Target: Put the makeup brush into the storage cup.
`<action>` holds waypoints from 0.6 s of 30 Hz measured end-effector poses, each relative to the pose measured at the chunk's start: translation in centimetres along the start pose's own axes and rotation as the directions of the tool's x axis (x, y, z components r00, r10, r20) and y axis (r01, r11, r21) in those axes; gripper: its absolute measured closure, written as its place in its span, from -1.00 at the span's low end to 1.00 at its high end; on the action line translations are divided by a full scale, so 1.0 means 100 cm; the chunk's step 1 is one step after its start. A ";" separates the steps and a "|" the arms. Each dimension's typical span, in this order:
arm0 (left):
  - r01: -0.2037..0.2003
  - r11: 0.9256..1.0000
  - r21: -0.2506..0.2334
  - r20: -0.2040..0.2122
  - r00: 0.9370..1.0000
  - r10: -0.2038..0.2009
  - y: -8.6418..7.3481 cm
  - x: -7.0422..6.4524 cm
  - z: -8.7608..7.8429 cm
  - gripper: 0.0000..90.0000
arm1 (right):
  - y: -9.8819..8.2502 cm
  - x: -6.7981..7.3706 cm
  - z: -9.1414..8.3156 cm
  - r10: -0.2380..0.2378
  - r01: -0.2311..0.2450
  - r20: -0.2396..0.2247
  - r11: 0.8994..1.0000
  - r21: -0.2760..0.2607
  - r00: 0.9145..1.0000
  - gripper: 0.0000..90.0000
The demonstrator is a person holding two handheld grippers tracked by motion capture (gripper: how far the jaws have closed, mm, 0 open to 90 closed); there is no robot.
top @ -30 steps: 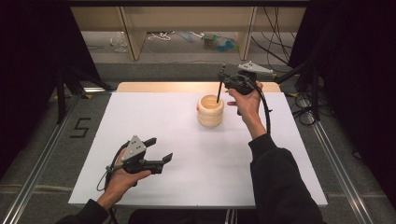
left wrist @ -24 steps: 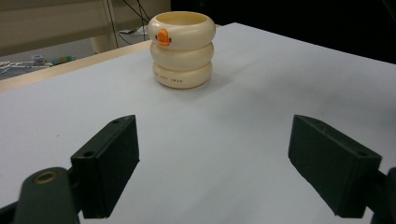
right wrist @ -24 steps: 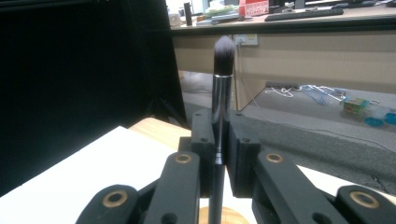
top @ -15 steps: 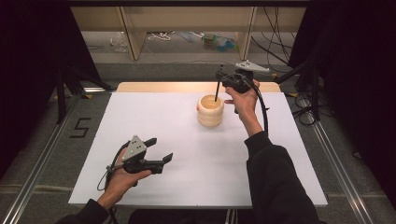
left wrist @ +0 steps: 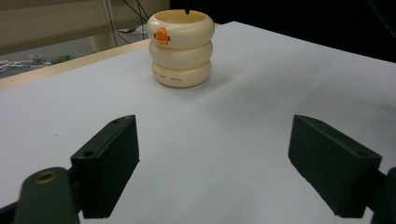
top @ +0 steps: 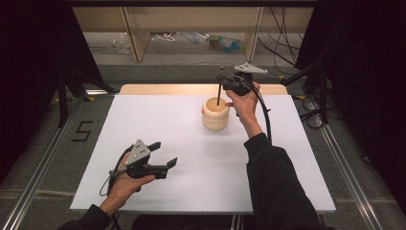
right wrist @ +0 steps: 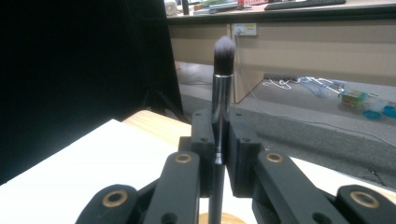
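Observation:
A cream pot shaped like stacked rings, with a small orange mark, stands at the back middle of the white table. My right gripper hangs just above the pot's far side, shut on a makeup brush. The brush is upright, bristles up, and its dark handle points down into the pot's mouth. My left gripper rests low near the table's front left, open, with nothing between its jaws. The pot stands well ahead of it.
A wooden strip runs along the table's far edge. Beyond it stand shelf legs with cables and clutter on the floor. Black curtains flank both sides. A "5" is marked on the floor at left.
The right gripper has shifted slightly with the brush above the pot. The left gripper has stayed still.

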State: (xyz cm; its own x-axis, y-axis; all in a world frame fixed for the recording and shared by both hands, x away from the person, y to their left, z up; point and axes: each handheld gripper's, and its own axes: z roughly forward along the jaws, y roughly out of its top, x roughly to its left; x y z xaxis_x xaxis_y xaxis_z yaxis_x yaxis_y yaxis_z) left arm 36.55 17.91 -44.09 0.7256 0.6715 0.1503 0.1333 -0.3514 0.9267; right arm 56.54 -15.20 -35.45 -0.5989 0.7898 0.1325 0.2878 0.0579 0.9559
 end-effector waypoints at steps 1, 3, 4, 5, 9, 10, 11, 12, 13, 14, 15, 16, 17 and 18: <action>0.002 1.000 0.001 -0.002 1.000 -0.002 0.000 0.000 0.000 -0.64 | -0.002 0.000 0.002 -0.001 0.001 -0.002 1.000 -0.005 1.000 0.85; -0.018 1.000 0.005 -0.023 1.000 0.018 0.000 0.001 0.000 -0.64 | -0.003 0.000 0.004 0.000 0.000 0.001 1.000 0.004 1.000 0.85; -0.013 1.000 0.006 -0.020 1.000 0.014 0.000 0.000 -0.001 -0.64 | -0.004 0.000 0.005 0.003 -0.003 0.002 1.000 0.011 1.000 0.85; -0.013 1.000 0.006 -0.020 1.000 0.014 0.000 0.000 -0.001 -0.64 | -0.005 0.001 0.005 0.009 -0.009 0.000 1.000 0.012 1.000 0.85; 0.186 0.983 -0.012 0.002 0.983 -0.186 -0.003 -0.013 0.001 -0.64 | -0.009 0.001 0.010 -0.006 0.006 -0.001 0.999 0.034 1.000 0.85; 0.203 0.979 -0.013 0.005 0.979 -0.203 -0.003 -0.014 0.001 -0.64 | -0.010 0.001 0.010 -0.007 0.007 0.000 0.999 0.042 1.000 0.85; 0.207 0.978 -0.012 0.004 0.978 -0.207 -0.003 -0.014 0.001 -0.64 | -0.011 0.001 0.011 -0.004 0.004 0.002 0.999 0.043 1.000 0.85; 0.207 0.978 -0.012 0.004 0.978 -0.207 -0.003 -0.014 0.001 -0.64 | -0.012 0.001 0.012 0.002 -0.002 -0.003 0.999 0.043 1.000 0.85; 0.204 0.979 -0.009 0.014 0.979 -0.204 -0.003 -0.014 0.001 -0.64 | -0.012 0.001 0.012 0.002 -0.002 -0.003 0.999 0.043 1.000 0.85; 0.199 0.980 -0.007 0.014 0.980 -0.199 -0.003 -0.014 0.001 -0.64 | -0.013 0.001 0.013 0.003 -0.002 -0.005 0.999 0.050 1.000 0.85; 0.210 0.978 -0.006 0.016 0.978 -0.209 -0.003 -0.015 0.001 -0.64 | -0.016 0.002 0.015 0.002 -0.002 -0.004 0.998 0.062 1.000 0.85; 0.220 0.976 -0.007 0.015 0.975 -0.220 -0.003 -0.015 0.001 -0.64 | -0.017 0.002 0.016 0.000 0.000 -0.002 0.998 0.069 1.000 0.85; 0.212 0.977 -0.008 0.014 0.977 -0.212 -0.003 -0.015 0.001 -0.64 | -0.019 0.002 0.017 0.003 -0.003 -0.005 0.998 0.066 1.000 0.85; 0.215 0.976 -0.010 0.014 0.976 -0.215 -0.003 -0.015 0.001 -0.64 | -0.020 0.002 0.018 0.012 -0.012 -0.006 0.997 0.074 1.000 0.85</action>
State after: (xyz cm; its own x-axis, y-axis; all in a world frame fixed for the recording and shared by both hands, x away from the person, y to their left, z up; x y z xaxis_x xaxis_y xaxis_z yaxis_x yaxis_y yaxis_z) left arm 35.50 16.95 -44.60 0.6894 0.7221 -0.0576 0.2797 -0.1919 0.9407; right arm 57.17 -14.09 -37.79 -0.6001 0.7866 0.1456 0.3492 0.0938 0.9323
